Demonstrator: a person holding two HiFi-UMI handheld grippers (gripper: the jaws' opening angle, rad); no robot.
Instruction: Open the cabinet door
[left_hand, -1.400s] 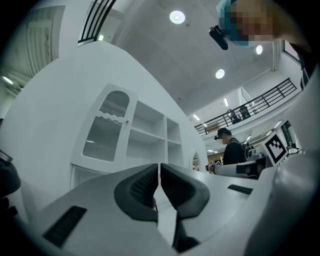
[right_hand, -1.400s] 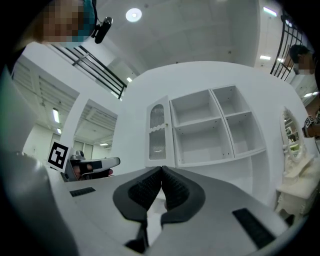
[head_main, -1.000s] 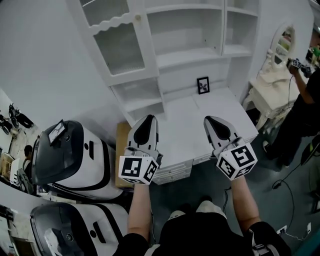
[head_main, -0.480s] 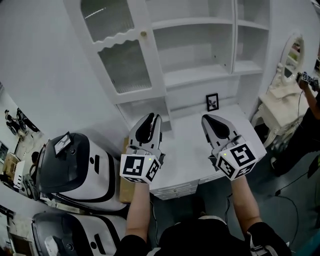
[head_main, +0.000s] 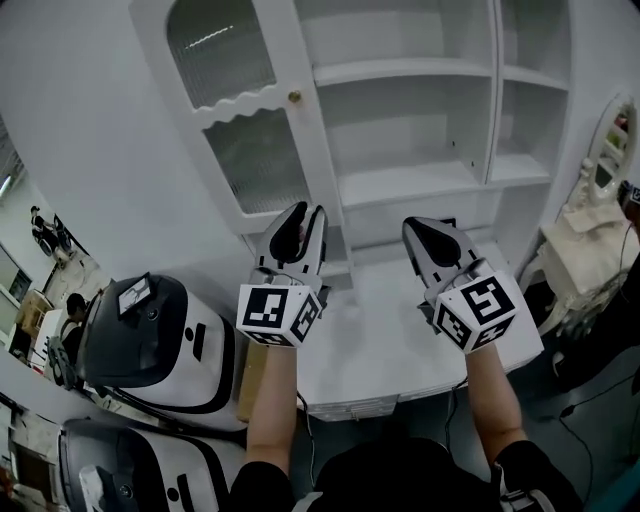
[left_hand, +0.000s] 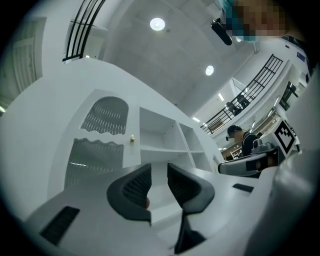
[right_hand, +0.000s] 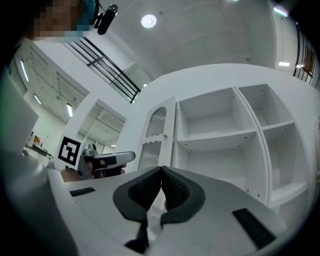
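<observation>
Left gripper (head_main: 297, 222) up over the smooth white counter (head_main: 400, 330), ribbed black fingers (left_hand: 134, 186) spread and just opening, nothing between them. Right gripper (head_main: 425, 232) has its fingers (right_hand: 175, 187) pressed together. The cabinet door (head_main: 250, 110), white with scalloped trim, fluted glass and a small round brass knob (head_main: 294, 97), rises above the counter's back-left corner.

We see the left gripper (left_hand: 159, 176) with its jaws apart, having just been opening; nothing lies between them. Beyond them stands the cabinet door (left_hand: 100, 150), its knob (left_hand: 132, 138) at the door's right edge, beside open shelves (left_hand: 162, 149).
</observation>
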